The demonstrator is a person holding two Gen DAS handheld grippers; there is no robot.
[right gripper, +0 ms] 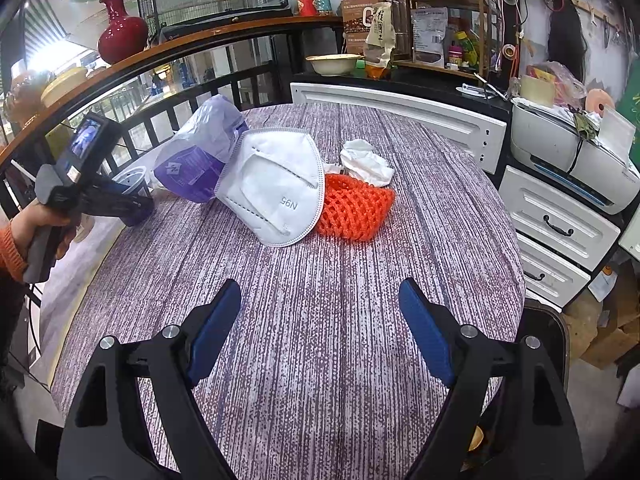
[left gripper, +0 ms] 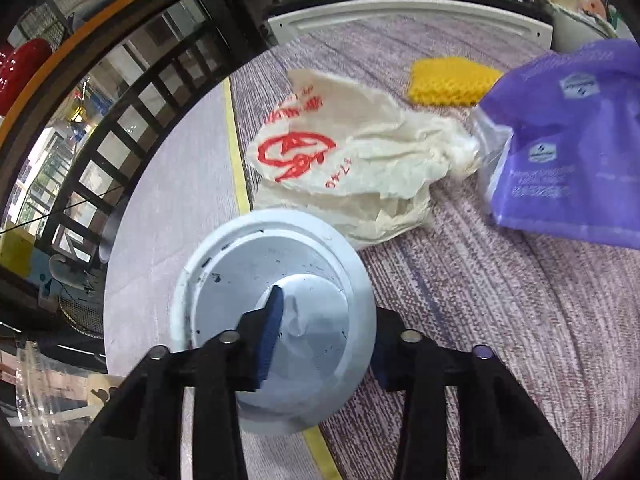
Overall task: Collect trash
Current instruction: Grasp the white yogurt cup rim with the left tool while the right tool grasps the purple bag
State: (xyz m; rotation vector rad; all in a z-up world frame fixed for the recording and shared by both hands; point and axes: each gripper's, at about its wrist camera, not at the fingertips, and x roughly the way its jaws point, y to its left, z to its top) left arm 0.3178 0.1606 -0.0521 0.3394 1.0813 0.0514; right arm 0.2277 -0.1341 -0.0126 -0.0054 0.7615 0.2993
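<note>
1. My left gripper (left gripper: 320, 344) has a white paper cup (left gripper: 276, 320) between its jaws: one blue pad sits inside the cup's mouth against the crumpled wall, the other outside the rim. I judge it clamped on the cup wall, which looks dented there.
2. The cup is at the near left edge of the round table (left gripper: 520, 300), by the yellow edge strip. From the right wrist view the cup (right gripper: 130, 180) shows beside the left gripper (right gripper: 136, 204) at the table's far left.
3. The cup should be very light and flimsy. A rim-and-wall pinch like this holds it, but hard squeezing will only fold it further.
4. My right gripper (right gripper: 320, 332) is spread wide with nothing between its pads, hovering over bare tabletop.
5. Ahead of it lie an N95 mask (right gripper: 276, 188), an orange foam net (right gripper: 354, 212), a crumpled white tissue (right gripper: 366, 162) and a purple plastic bag (right gripper: 200, 152).
6. All look soft and nearly weightless. I would pinch the mask at its folded edge, the net anywhere on its mesh, the tissue at its bulk.
7. The left wrist view also shows a white printed bag (left gripper: 340, 156); it is thin film, likely slippery, so take a bunched fold.
</note>
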